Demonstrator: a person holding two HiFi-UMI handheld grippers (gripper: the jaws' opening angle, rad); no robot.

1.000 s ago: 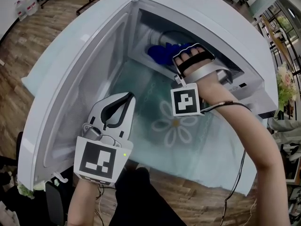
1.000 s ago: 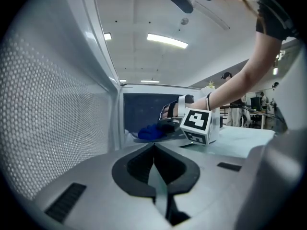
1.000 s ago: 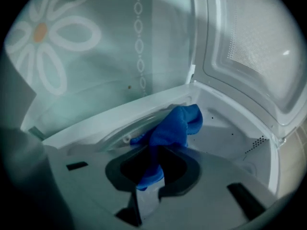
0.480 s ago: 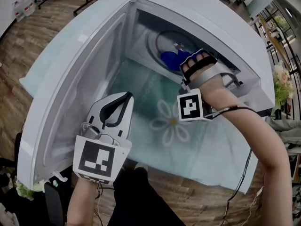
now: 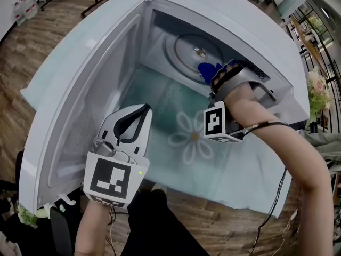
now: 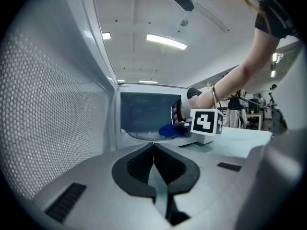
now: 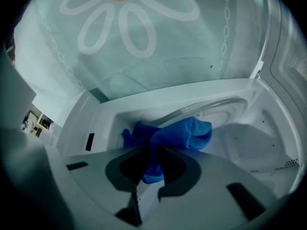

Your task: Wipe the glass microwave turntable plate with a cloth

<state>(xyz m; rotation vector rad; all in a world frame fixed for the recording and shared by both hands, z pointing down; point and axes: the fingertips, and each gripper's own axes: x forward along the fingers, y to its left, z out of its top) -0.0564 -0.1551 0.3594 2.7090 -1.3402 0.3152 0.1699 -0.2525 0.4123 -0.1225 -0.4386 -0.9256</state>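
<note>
Clamps crumpled blue cloth point(image 7: 184, 131) in right gripper point(image 7: 153, 152), now swept to round clear glass turntable plate point(image 5: 193, 48) rim (centre uncovered, pass likely ending); holds left gripper point(image 6: 153, 150) closed, empty.

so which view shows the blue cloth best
The right gripper view: the blue cloth sits centre frame, clamped in the right gripper at the glass plate edge. The head view shows only a small blue patch past that gripper; the left gripper view, a tiny distant lump.
</note>
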